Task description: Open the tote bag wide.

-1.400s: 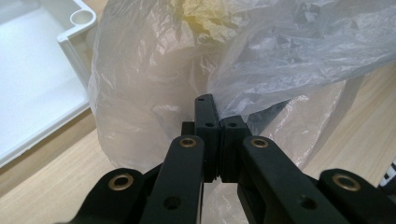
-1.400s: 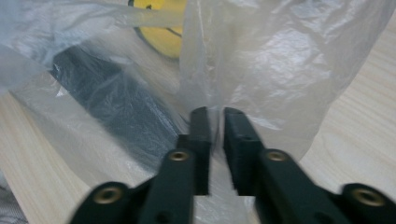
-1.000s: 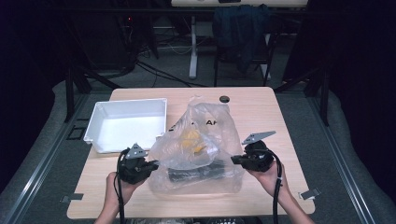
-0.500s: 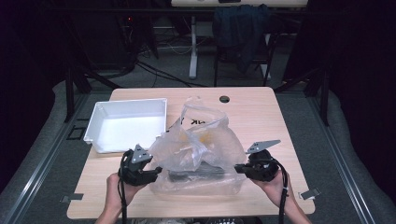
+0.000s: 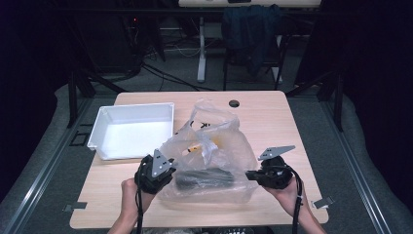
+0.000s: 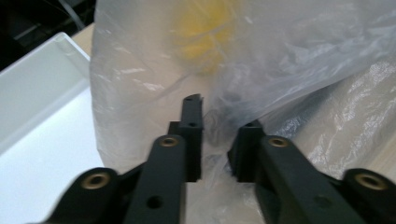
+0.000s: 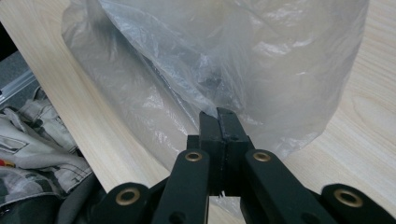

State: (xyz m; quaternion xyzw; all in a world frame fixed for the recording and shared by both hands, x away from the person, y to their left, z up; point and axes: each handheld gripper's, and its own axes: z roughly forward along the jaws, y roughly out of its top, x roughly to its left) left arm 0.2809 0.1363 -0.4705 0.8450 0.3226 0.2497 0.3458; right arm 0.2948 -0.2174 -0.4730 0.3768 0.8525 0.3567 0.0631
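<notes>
Dark room, wooden table [image 5: 272, 122], and we work on a clear plastic bag [image 5: 214, 156] with two hand-held grippers.

We see the bag lying on the near half of the table, just right of a white tray [image 5: 134, 129] that sits at the left side. Inside the bag there is a long black object [image 5: 204, 178] near the front and something yellow [image 5: 197, 146] further back. Our left gripper [image 6: 215, 140] is at the bag's left edge; its jaws stand a little apart, with a narrow gap, and thin plastic lies between them. Our right gripper [image 7: 219, 126] is at the bag's right edge near the table's front; its jaws are pressed together and they pinch a fold of the bag. In the right gripper view, patterned clothing [image 7: 32, 135] appears below the table edge.
</notes>
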